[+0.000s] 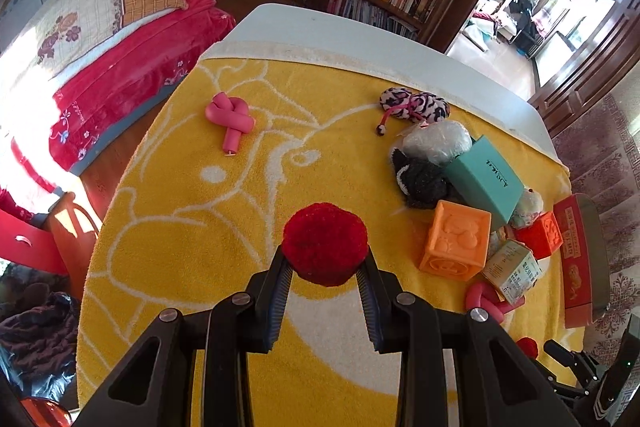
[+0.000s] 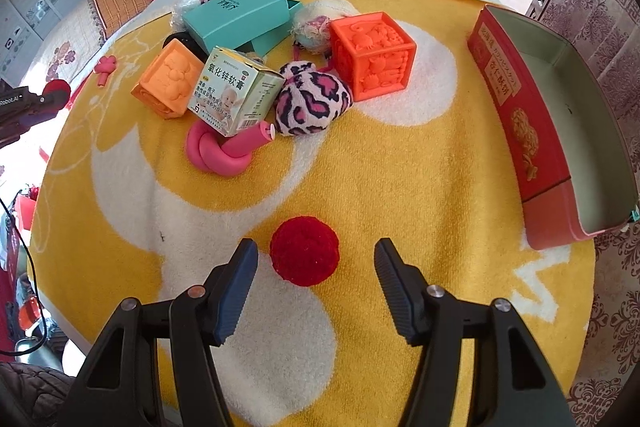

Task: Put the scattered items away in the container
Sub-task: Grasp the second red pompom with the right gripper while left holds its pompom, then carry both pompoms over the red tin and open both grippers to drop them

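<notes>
Step in hand: pick-up, on both sides. Left tongs (image 1: pixel 325 261) clamped on a red pompom (image 1: pixel 325 243), held clear above the yellow towel (image 1: pixel 200 227). Right tongs (image 2: pixel 316 251) apart, straddling a second red pompom (image 2: pixel 305 259) that lies on the towel near its front edge. Pads not touching the yarn; gap on either side, wider on the right.

Next move, as judged: close the right tongs until both pads press the yarn, then lift. Carry each pompom to the red box (image 2: pixel 556 131), open-topped, at the right rim of the towel. Release over the floor of the box, not over its wall.

Room for moving: open towel between the second red pompom and the red box, with nothing on that path. For the left load, pass in front of the pile: orange block (image 1: pixel 456 243), carton (image 1: pixel 514 267), pink knot (image 1: pixel 488 301), all just beside the box. Clear the near wall of the box from above. Avoid pushing it, given the table edge close behind on the right.
</notes>
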Demonstrator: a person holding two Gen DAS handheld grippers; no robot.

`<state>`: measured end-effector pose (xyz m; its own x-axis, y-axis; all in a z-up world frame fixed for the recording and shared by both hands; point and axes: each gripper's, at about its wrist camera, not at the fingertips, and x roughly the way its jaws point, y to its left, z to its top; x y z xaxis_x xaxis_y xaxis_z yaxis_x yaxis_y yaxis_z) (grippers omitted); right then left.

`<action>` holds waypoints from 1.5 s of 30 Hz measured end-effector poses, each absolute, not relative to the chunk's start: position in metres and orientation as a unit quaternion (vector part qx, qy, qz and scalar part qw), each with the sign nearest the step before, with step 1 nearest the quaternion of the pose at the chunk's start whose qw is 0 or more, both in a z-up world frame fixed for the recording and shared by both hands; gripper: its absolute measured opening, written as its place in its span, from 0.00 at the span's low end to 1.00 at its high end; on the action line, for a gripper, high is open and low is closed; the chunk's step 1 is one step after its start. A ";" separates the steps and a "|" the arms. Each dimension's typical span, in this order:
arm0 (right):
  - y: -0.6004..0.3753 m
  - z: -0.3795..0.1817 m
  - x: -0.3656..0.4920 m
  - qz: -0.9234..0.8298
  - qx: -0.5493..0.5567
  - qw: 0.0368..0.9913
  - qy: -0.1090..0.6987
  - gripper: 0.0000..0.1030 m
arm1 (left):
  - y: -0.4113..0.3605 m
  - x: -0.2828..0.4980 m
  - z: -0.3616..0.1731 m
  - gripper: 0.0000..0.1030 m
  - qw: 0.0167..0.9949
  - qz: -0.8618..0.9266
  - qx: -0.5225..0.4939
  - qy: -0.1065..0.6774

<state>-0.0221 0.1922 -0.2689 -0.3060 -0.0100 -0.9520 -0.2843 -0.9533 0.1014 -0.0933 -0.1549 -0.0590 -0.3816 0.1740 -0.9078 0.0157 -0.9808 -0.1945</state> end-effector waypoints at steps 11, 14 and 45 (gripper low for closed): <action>0.199 -0.267 -0.023 0.805 -0.576 0.066 0.120 0.40 | -0.112 -0.076 -0.052 0.33 0.080 0.825 -0.555 -0.069; 0.210 -0.247 -0.017 0.821 -0.552 0.074 0.126 0.40 | -0.099 -0.074 -0.048 0.33 0.089 0.826 -0.553 -0.066; 0.399 -0.155 0.053 0.848 -0.396 0.288 0.203 0.41 | 0.231 -0.086 0.052 0.34 0.376 0.801 -0.464 0.048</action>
